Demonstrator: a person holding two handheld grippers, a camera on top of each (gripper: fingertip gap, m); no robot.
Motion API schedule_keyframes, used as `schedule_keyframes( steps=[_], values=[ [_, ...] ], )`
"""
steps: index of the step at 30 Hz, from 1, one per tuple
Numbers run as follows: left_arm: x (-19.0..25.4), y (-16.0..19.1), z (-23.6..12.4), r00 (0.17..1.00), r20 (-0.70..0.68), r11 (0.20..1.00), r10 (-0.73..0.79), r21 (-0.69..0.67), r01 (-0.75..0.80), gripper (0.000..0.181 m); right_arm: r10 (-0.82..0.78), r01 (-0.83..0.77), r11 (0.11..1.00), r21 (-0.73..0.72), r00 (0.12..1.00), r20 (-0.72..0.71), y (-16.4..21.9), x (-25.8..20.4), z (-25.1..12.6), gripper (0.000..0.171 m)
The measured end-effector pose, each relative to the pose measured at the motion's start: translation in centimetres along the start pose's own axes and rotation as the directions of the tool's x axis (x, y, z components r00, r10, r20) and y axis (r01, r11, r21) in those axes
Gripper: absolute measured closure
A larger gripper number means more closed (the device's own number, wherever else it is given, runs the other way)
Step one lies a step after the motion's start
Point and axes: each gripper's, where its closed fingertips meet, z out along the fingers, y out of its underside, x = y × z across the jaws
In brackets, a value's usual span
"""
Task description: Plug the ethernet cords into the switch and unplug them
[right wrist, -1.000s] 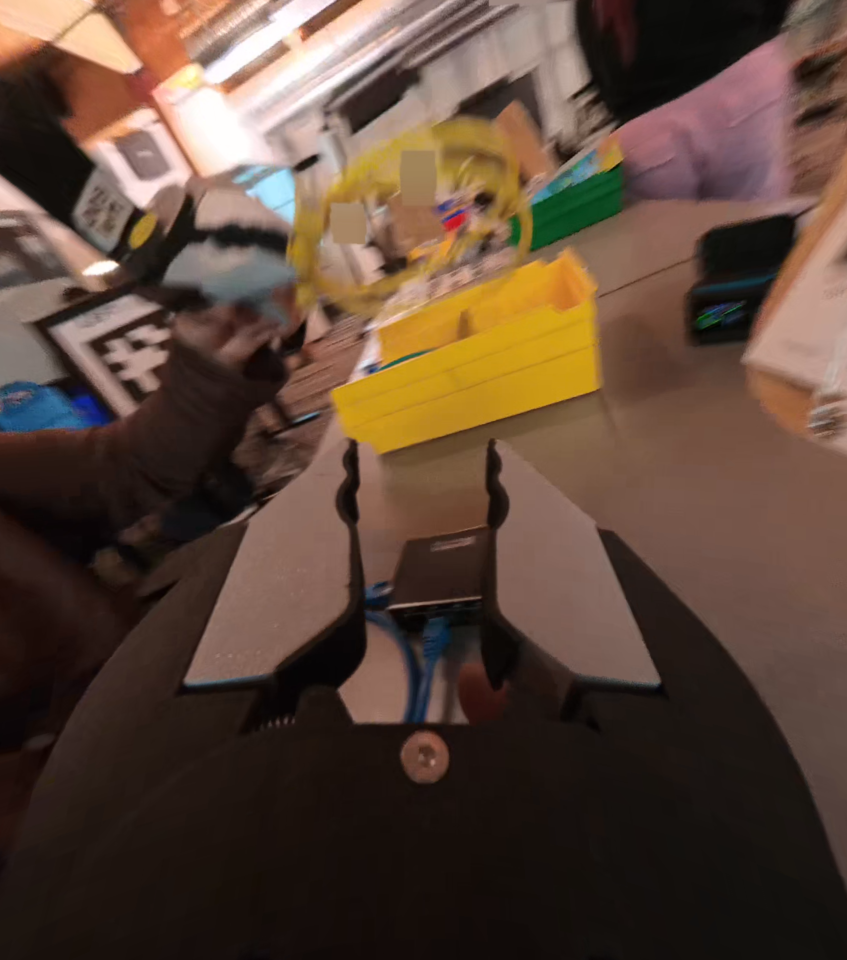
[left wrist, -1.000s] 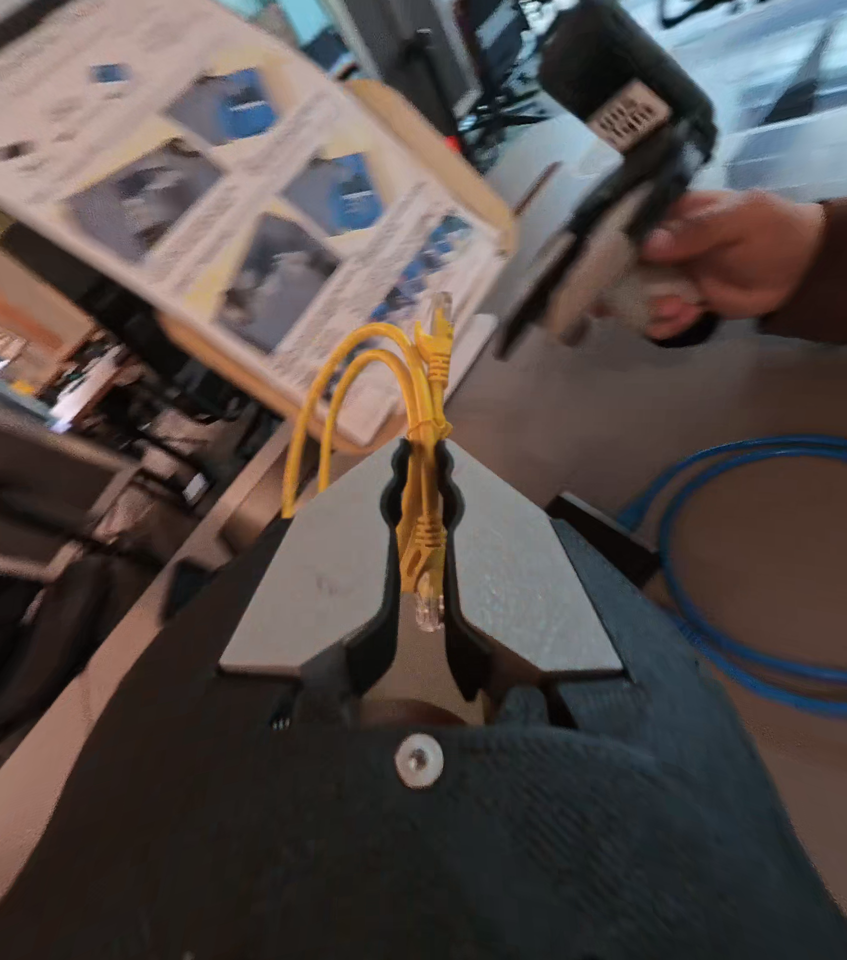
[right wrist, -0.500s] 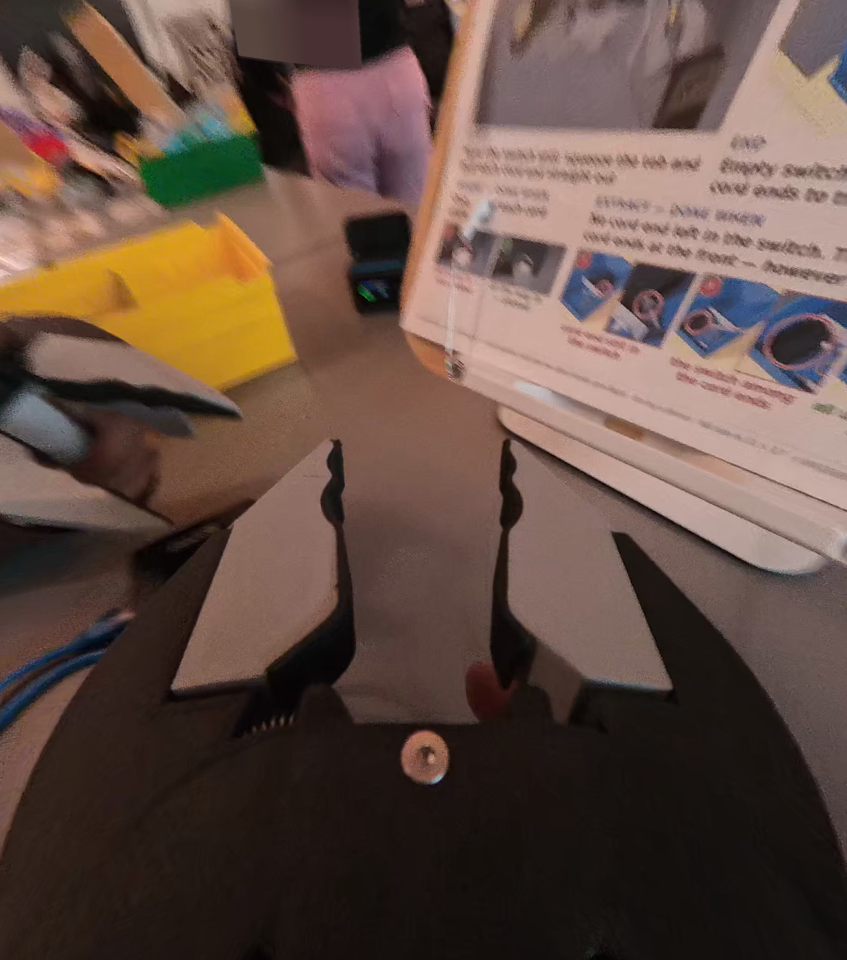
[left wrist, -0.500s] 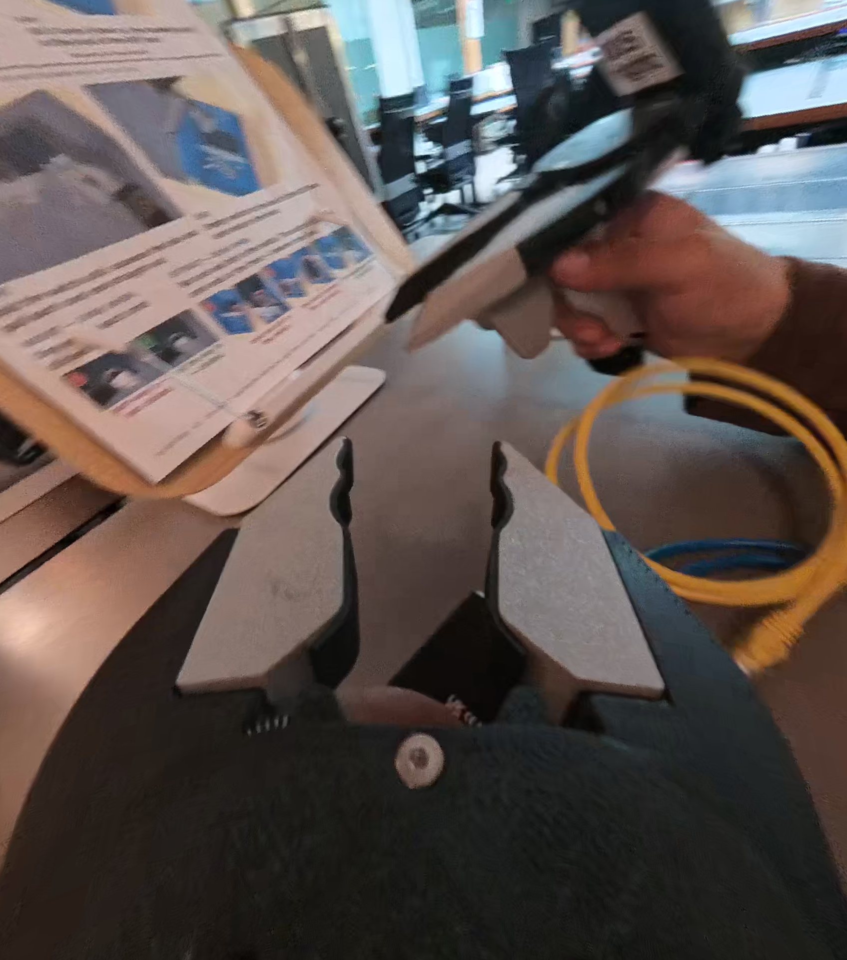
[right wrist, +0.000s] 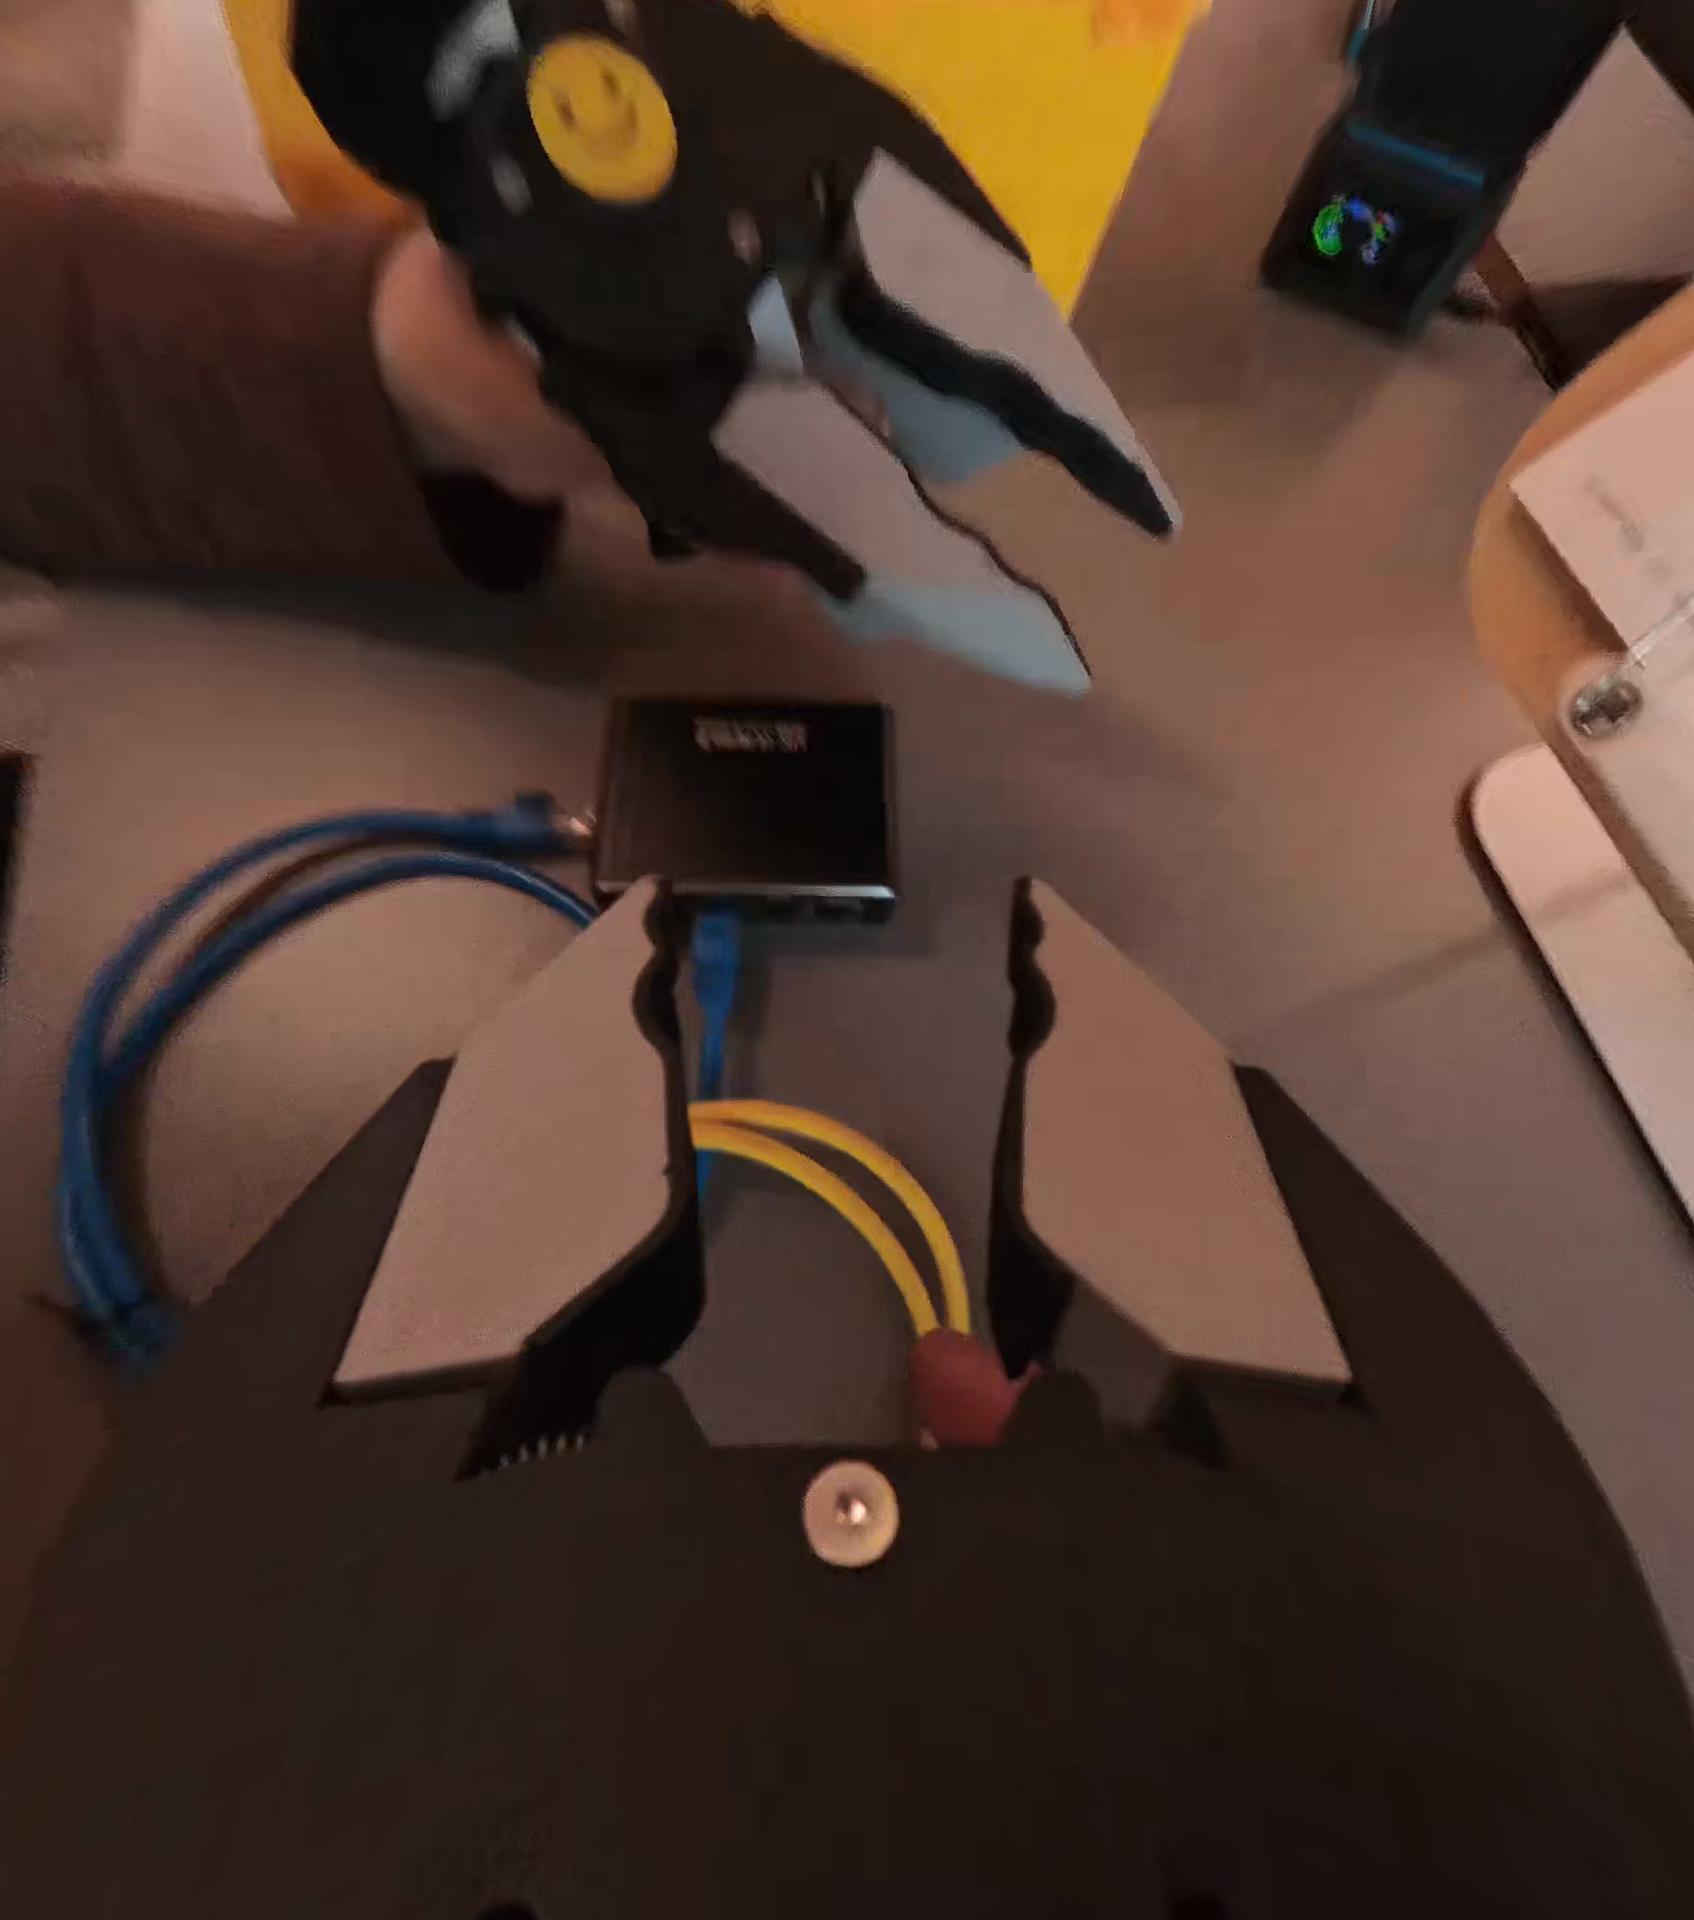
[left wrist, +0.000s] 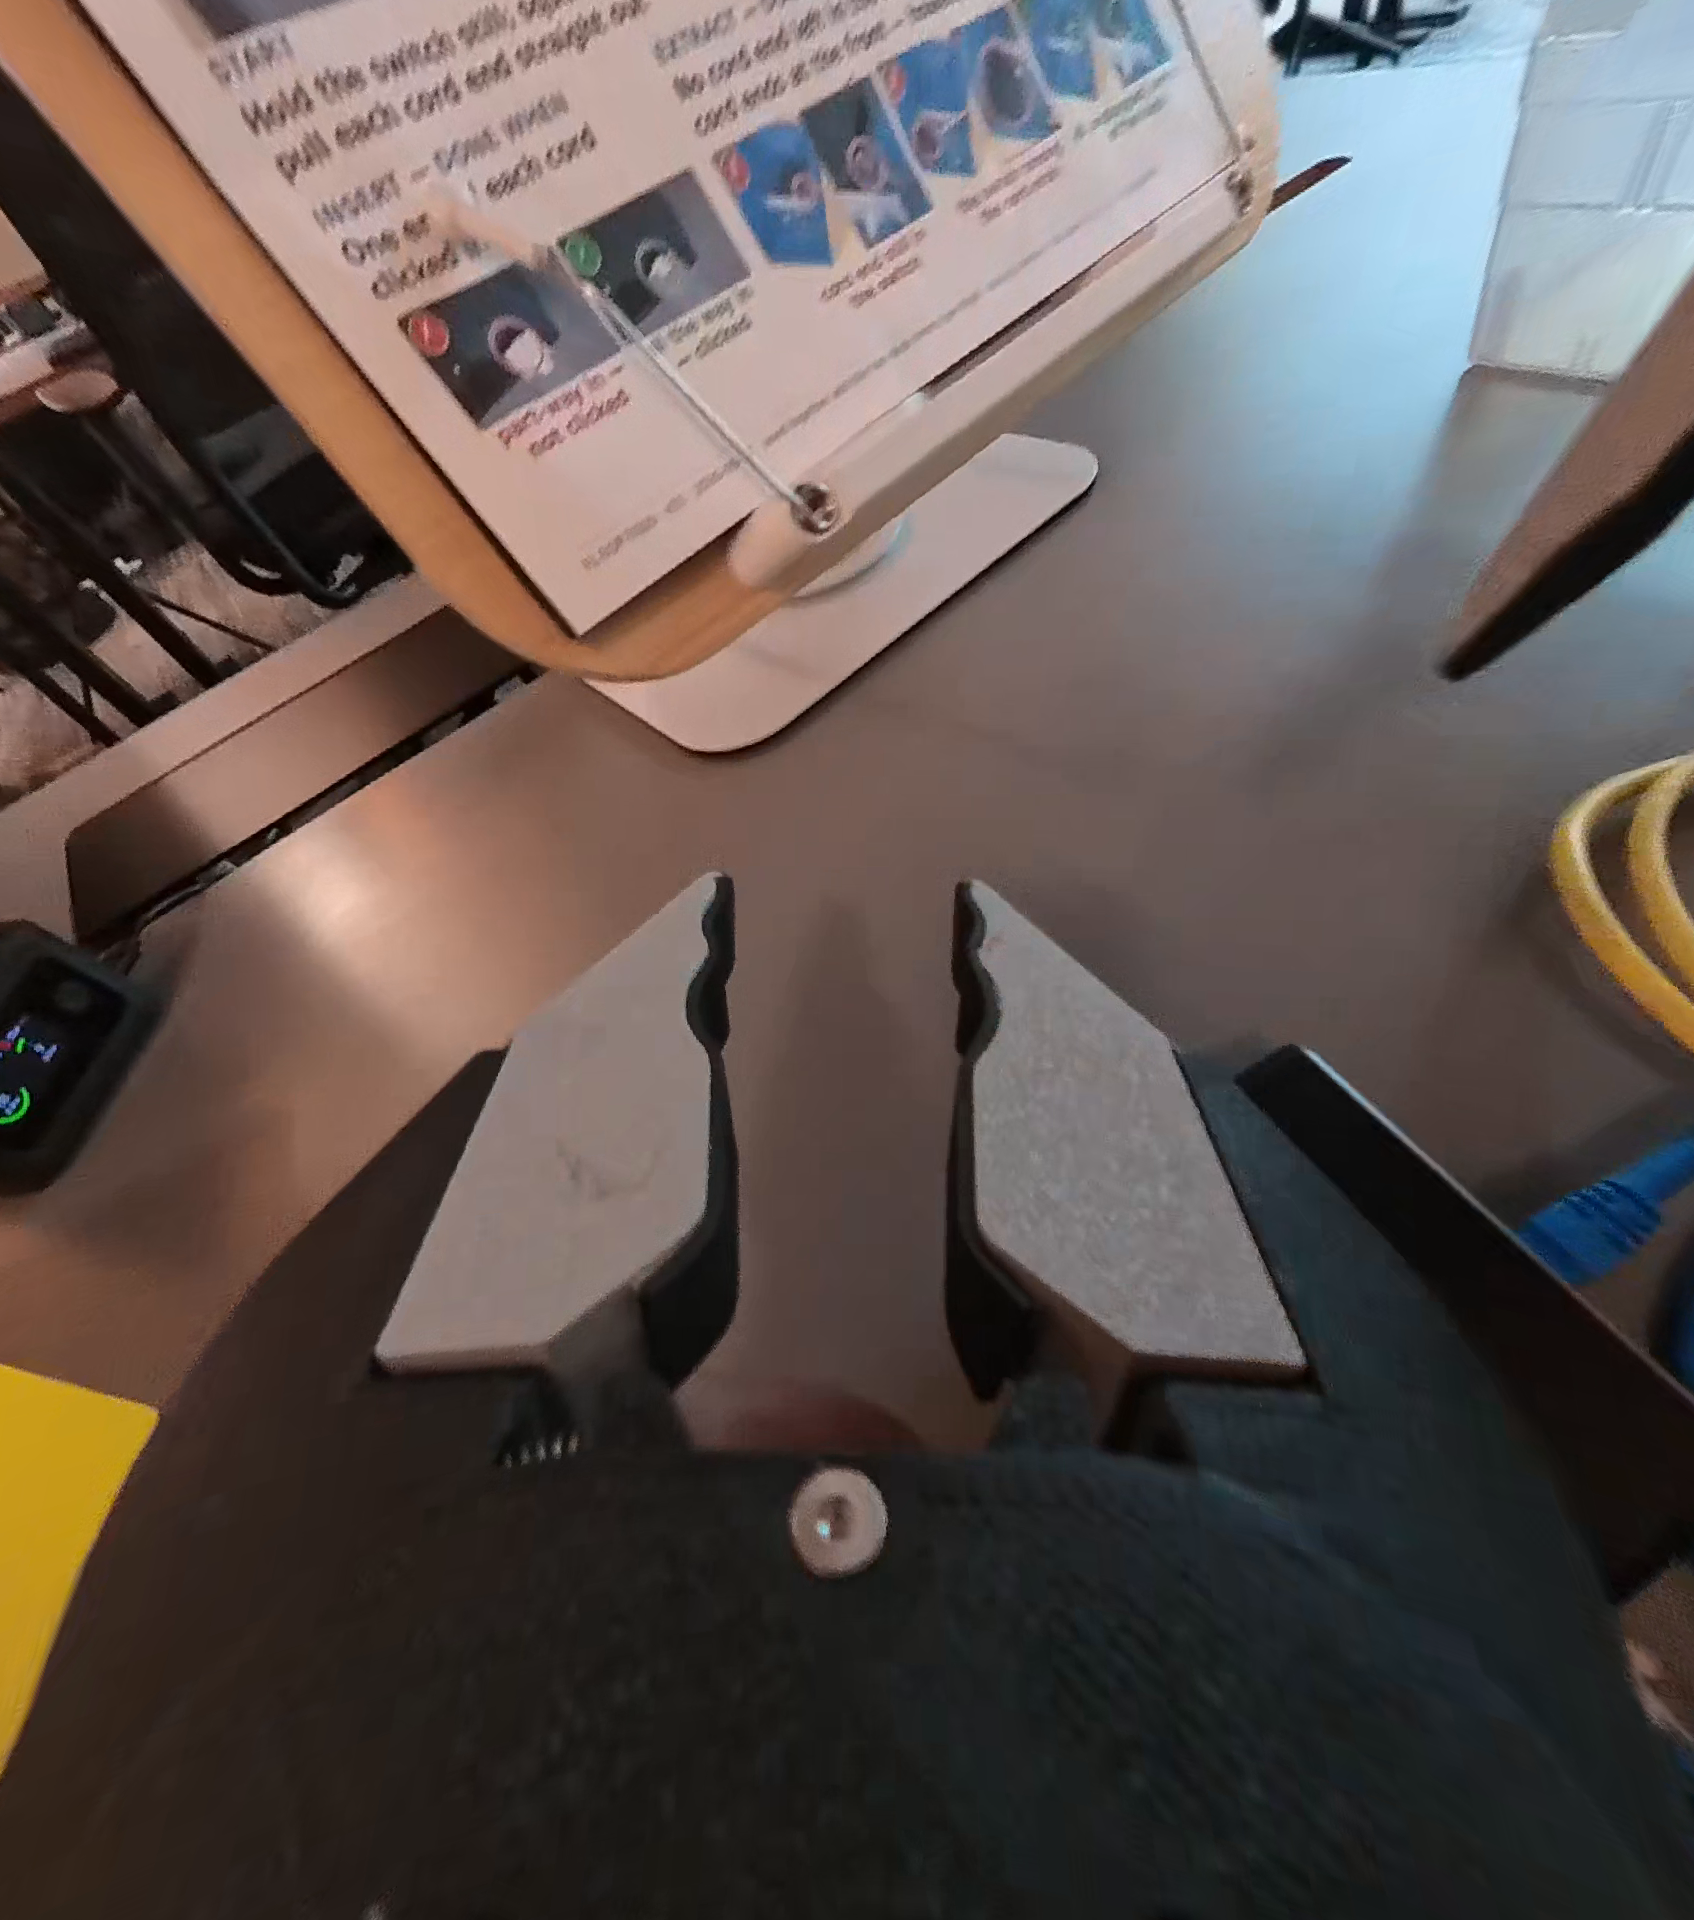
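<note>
Small black box-shaped switch (right wrist: 745, 800) on grey counter (right wrist: 1238, 935), blue ethernet cord (right wrist: 715, 961) plugged near-left, coiled yellow ethernet cord (right wrist: 853, 1195) loose nearer for plugging; both hand-held grippers, left (left wrist: 841, 961) and right (right wrist: 838, 961), wide, empty.

- Your left gripper (left wrist: 838, 940) has grey fingers (left wrist: 573, 1164) with black wavy inner edges, a black textured body and a silver screw (left wrist: 836, 1523).
- Your right gripper (right wrist: 835, 940) looks alike.
- A yellow smiley sticker (right wrist: 601, 112) marks the left one; your sleeve (right wrist: 126, 384) is brown.
</note>
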Motion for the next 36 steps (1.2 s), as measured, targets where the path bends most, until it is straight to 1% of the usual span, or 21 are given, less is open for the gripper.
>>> schedule_keyframes(
  steps=[1, 3, 4, 6, 7, 9, 10, 12, 13, 14, 15, 16, 18, 20, 23, 25, 27, 30, 32, 34, 36],
  values=[
    [-0.3, 0.3, 0.1, 1.000, 0.004, 1.000, -0.011, -0.009, 0.011, 0.141, -0.015, 0.015, 1.000, 0.000, 1.000, 0.001, 0.4, 0.0, -0.1, 0.117],
    [-0.9, 0.9, 0.4, 0.999, 0.025, 0.999, -0.020, -0.029, 0.020, 0.141, -0.028, 0.027, 1.000, 0.003, 0.997, 0.070, 0.9, -1.0, -0.4, 0.131],
    [-1.2, 1.3, 0.5, 0.999, 0.035, 0.999, -0.018, -0.043, 0.019, 0.141, -0.021, 0.024, 0.999, -0.026, 0.994, 0.111, 1.6, -1.5, -0.4, 0.131],
    [-1.4, 1.9, 0.8, 0.999, 0.044, 0.998, -0.011, -0.066, 0.013, 0.141, 0.004, 0.017, 0.993, -0.115, 0.984, 0.177, 3.5, -2.4, -0.1, 0.120],
    [-1.5, 2.1, 1.0, 0.999, 0.046, 0.997, -0.005, -0.078, 0.008, 0.141, 0.014, 0.017, 0.987, -0.161, 0.982, 0.188, 4.5, -2.6, 0.2, 0.119],
    [-1.5, 2.3, 1.1, 0.998, 0.055, 0.996, 0.012, -0.094, -0.007, 0.141, 0.045, 0.003, 0.971, -0.238, 0.979, 0.197, 6.3, -2.5, 0.7, 0.111],
    [-1.5, 2.3, 1.1, 0.998, 0.058, 0.995, 0.022, -0.094, -0.016, 0.141, 0.065, -0.010, 0.963, -0.269, 0.978, 0.198, 7.0, -2.3, 1.0, 0.110],
    [-1.2, 2.0, 1.1, 0.998, 0.053, 0.997, 0.024, -0.079, -0.020, 0.140, 0.105, -0.040, 0.947, -0.320, 0.976, 0.189, 8.1, -1.8, 1.3, 0.115],
    [-0.9, 1.7, 1.0, 0.999, 0.037, 0.998, 0.014, -0.069, -0.011, 0.139, 0.117, -0.052, 0.940, -0.337, 0.978, 0.174, 8.4, -1.3, 1.2, 0.124],
    [-0.5, 1.5, 1.0, 1.000, 0.017, 0.998, -0.003, -0.059, 0.004, 0.137, 0.108, -0.051, 0.936, -0.348, 0.983, 0.147, 8.7, -0.6, 0.9, 0.142],
    [-0.2, 1.3, 0.9, 1.000, -0.003, 0.998, -0.021, -0.052, 0.021, 0.137, 0.085, -0.041, 0.938, -0.344, 0.990, 0.114, 8.8, 0.1, 0.5, 0.153],
    [0.0, 1.3, 0.9, 0.999, -0.016, 0.998, -0.035, -0.053, 0.034, 0.137, 0.053, -0.034, 0.942, -0.334, 0.997, 0.050, 8.7, 1.2, 0.0, 0.162],
    [-0.1, 1.5, 0.9, 0.999, -0.012, 0.997, -0.035, -0.063, 0.034, 0.137, 0.025, -0.059, 0.947, -0.315, 0.994, -0.110, 8.5, 4.0, -0.9, 0.164],
    [-0.3, 2.0, 1.1, 1.000, 0.001, 0.997, -0.017, -0.082, 0.017, 0.137, 0.040, -0.111, 0.953, -0.283, 0.969, -0.245, 8.0, 6.5, -1.7, 0.162],
    [-0.3, 2.1, 1.2, 1.000, 0.001, 0.996, -0.020, -0.091, 0.020, 0.137, 0.036, -0.166, 0.951, -0.261, 0.899, -0.437, 8.0, 9.8, -3.0, 0.160],
    [-0.1, 2.0, 1.2, 1.000, -0.008, 0.996, -0.026, -0.086, 0.025, 0.137, 0.050, -0.199, 0.952, -0.234, 0.852, -0.521, 8.0, 11.3, -3.8, 0.160],
    [0.3, 2.1, 1.2, 0.999, -0.033, 0.995, -0.023, -0.094, 0.020, 0.138, 0.071, -0.222, 0.949, -0.223, 0.841, -0.536, 8.2, 11.5, -4.0, 0.160],
    [1.2, 2.4, 1.2, 0.996, -0.084, 0.993, -0.006, -0.115, -0.004, 0.133, 0.141, -0.247, 0.955, -0.166, 0.867, -0.479, 7.8, 10.9, -3.9, 0.160],
    [1.9, 2.5, 1.1, 0.992, -0.129, 0.993, 0.003, -0.120, -0.019, 0.129, 0.212, -0.296, 0.948, -0.118, 0.862, -0.460, 7.6, 10.9, -4.3, 0.161],
    [2.5, 2.9, 1.0, 0.986, -0.168, 0.989, 0.008, -0.144, -0.032, 0.126, 0.267, -0.347, 0.934, -0.082, 0.833, -0.485, 7.9, 11.6, -5.3, 0.160],
    [2.8, 3.3, 1.1, 0.984, -0.177, 0.985, 0.021, -0.165, -0.051, 0.126, 0.282, -0.372, 0.926, -0.073, 0.804, -0.523, 8.5, 12.3, -6.4, 0.161]
  ],
)
